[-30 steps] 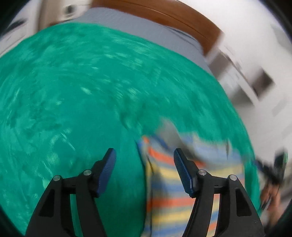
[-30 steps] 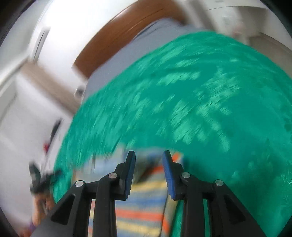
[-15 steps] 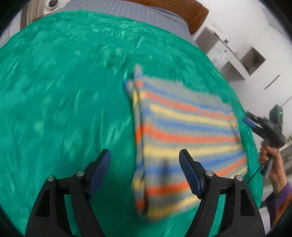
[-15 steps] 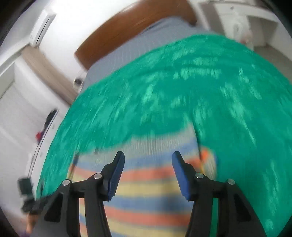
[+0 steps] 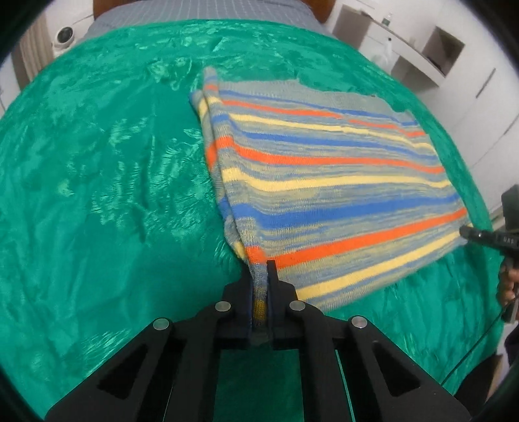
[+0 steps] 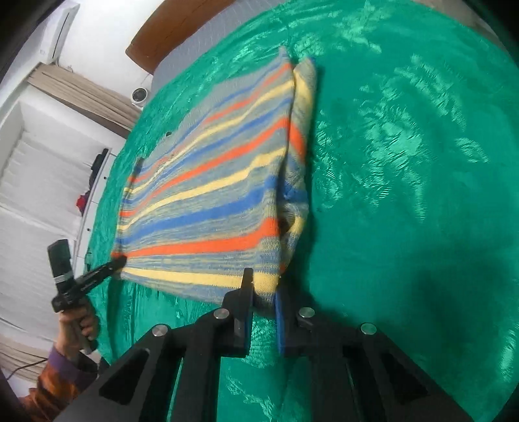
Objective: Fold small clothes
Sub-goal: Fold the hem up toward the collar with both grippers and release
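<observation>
Left gripper (image 5: 259, 276) is clamped shut on the near left corner of the striped knit garment (image 5: 324, 168); half a second ago its jaws stood wide apart over the cloth, and they have just been closing, with the corner now pinched between them. My right gripper (image 6: 262, 285) has done the same at the near right corner: its jaws have just been closing too and now press on the yellow-striped edge of the garment (image 6: 211, 194).

The garment lies flat on the green bedspread (image 5: 97, 162), already doubled over along its side edges, its orange, blue and yellow bands running across between my two grippers. It stretches away from me toward the grey sheet (image 5: 194, 9) and wooden headboard (image 6: 168, 32) at the far end of the bed.

With both near corners now gripped, I judge the next fold is ready to begin: lifting this near edge and carrying it over toward the far edge. Both corners would need to rise together, or the layers may slip apart.
</observation>
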`<action>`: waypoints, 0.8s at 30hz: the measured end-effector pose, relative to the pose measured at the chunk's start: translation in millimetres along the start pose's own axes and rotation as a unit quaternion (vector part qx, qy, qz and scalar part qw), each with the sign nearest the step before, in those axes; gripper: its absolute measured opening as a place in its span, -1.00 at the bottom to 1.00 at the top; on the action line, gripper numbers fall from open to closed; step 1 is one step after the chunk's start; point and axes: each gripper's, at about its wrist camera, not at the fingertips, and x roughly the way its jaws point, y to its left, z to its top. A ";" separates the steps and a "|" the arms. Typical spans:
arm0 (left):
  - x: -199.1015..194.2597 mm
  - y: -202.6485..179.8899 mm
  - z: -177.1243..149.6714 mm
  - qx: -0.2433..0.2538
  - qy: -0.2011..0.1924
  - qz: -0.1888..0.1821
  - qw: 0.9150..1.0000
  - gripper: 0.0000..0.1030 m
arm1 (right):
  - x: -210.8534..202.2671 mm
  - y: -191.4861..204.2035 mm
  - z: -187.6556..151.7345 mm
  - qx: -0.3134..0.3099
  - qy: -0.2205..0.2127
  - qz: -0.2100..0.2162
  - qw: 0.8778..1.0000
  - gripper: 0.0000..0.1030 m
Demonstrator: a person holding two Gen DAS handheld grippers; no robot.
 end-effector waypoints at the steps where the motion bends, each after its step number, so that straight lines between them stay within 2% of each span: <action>1: -5.2 1.7 -1.4 0.002 0.002 -0.005 1.000 -0.92 | -8.3 0.0 -1.4 -0.001 -0.001 0.002 1.000 -0.82; 6: -16.3 3.5 -18.9 0.022 0.029 -0.026 0.999 -0.93 | -30.1 3.6 -14.8 -0.013 0.022 0.007 1.000 -0.83; 11: -34.5 10.9 -48.1 0.011 0.060 -0.065 0.996 -0.92 | -39.9 0.3 -48.1 0.000 0.061 0.028 0.998 -0.83; 14: -33.9 13.4 -69.0 0.013 0.070 -0.058 0.996 -0.91 | -35.2 -2.7 -74.4 0.002 0.076 0.027 0.997 -0.83; 16: -33.6 9.7 -77.1 0.020 0.050 -0.045 0.998 -0.82 | -25.4 -4.7 -86.7 -0.004 0.060 0.015 0.998 -0.83; 19: -46.5 4.4 -90.6 0.018 0.007 -0.013 1.000 -0.37 | -27.9 -2.7 -95.4 -0.024 0.013 0.006 1.000 -0.66; 20: -53.4 2.8 -96.9 0.018 -0.011 0.008 1.000 0.04 | -33.3 -0.1 -100.3 -0.036 -0.010 -0.003 0.999 -0.54; 21: -60.4 1.9 -103.3 0.015 -0.030 0.022 0.999 0.33 | -40.3 1.0 -103.0 -0.042 -0.028 -0.014 0.999 -0.36; 22: -67.7 3.0 -110.2 0.009 -0.050 0.036 0.998 0.45 | -48.0 3.1 -108.9 -0.048 -0.048 -0.024 0.997 -0.23; 23: -75.5 3.1 -118.6 -0.001 -0.073 0.051 0.996 0.60 | -55.6 5.1 -114.3 -0.055 -0.072 -0.038 0.995 0.07; 24: -78.2 3.6 -123.0 -0.012 -0.094 0.065 0.993 0.68 | -62.7 9.3 -120.3 -0.064 -0.101 -0.058 0.991 0.26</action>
